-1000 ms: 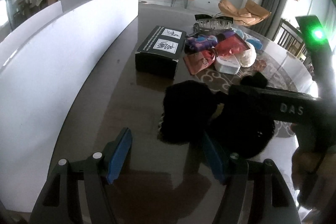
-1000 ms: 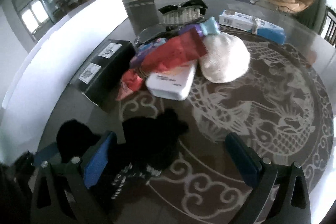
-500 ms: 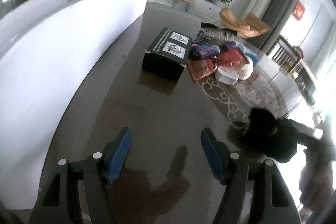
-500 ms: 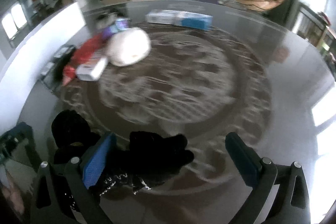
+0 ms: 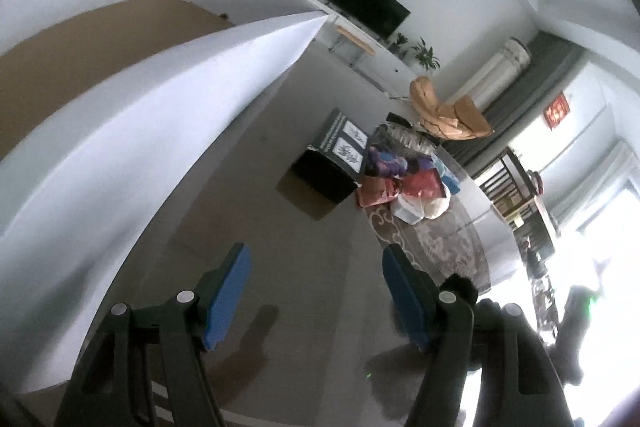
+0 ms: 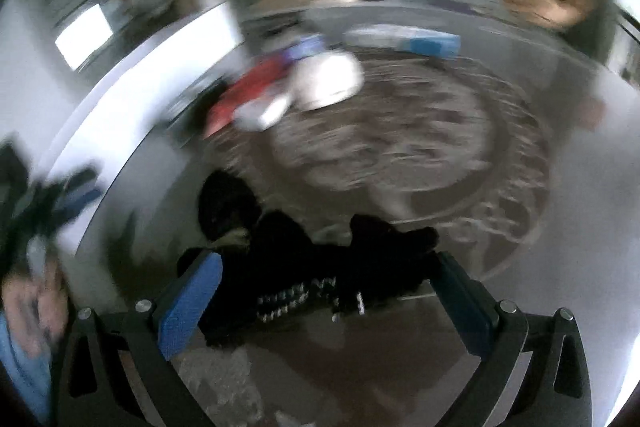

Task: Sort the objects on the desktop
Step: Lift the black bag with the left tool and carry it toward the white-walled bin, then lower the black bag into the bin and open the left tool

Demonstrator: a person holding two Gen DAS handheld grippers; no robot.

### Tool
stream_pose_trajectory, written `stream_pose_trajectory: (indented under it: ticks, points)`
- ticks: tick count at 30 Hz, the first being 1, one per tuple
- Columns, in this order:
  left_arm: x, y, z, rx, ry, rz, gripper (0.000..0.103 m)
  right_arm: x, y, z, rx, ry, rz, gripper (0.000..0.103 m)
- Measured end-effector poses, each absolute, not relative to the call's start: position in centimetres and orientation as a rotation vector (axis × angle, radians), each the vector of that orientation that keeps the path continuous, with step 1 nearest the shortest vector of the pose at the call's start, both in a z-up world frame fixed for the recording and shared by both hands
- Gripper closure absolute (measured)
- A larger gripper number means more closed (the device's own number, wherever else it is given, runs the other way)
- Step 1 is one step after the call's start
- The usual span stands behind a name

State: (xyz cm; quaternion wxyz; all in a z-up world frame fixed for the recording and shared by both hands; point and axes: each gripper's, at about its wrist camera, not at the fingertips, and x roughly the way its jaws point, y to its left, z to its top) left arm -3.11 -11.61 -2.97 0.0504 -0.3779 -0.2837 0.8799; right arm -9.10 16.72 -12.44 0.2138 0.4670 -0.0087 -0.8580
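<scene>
A black fuzzy garment (image 6: 312, 259) with white lettering lies on the table between the wide-apart blue pads of my right gripper (image 6: 320, 303); the view is blurred and I cannot tell if a pad touches it. Part of it shows in the left wrist view (image 5: 460, 287) behind the right finger. My left gripper (image 5: 316, 295) is open and empty above bare tabletop. A pile of objects sits farther off: a black box (image 5: 332, 159), red packets (image 5: 416, 183), a white case (image 5: 408, 211), a cream hat (image 6: 328, 79).
A tall white partition (image 5: 140, 131) curves along the table's left side. A patterned round mat (image 6: 400, 147) covers the middle of the table. A blue-and-white carton (image 6: 404, 41) lies at the mat's far edge. The table edge runs at the right.
My left gripper has lifted and tilted away from the black garment, which slid to its right edge. My right gripper is swinging, with the garment staying between its open pads.
</scene>
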Motion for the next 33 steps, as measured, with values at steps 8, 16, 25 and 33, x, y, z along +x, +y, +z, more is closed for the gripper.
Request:
stream_pose_trajectory:
  ticks: [8, 16, 25, 33]
  points:
    - [-3.8, -8.7, -2.9, -1.198, -0.698, 2.660, 0.035, -5.2, 15.1, -11.3, 1.179, 0.156, -2.266, 0.000]
    - [-4.8, -2.1, -2.8, -1.296, -0.445, 2.510, 0.025, -5.5, 15.8, -11.9, 1.184, 0.128, -2.363, 0.000]
    - [-4.9, 0.3, -4.6, -1.414, -0.108, 2.506, 0.071, -4.7, 14.3, -11.0, 1.158, 0.225, -2.282, 0.000]
    - [-3.7, -2.4, -1.9, -1.363, -0.182, 2.523, 0.073, -6.2, 5.3, -13.5, 1.098, 0.768, -1.879, 0.002]
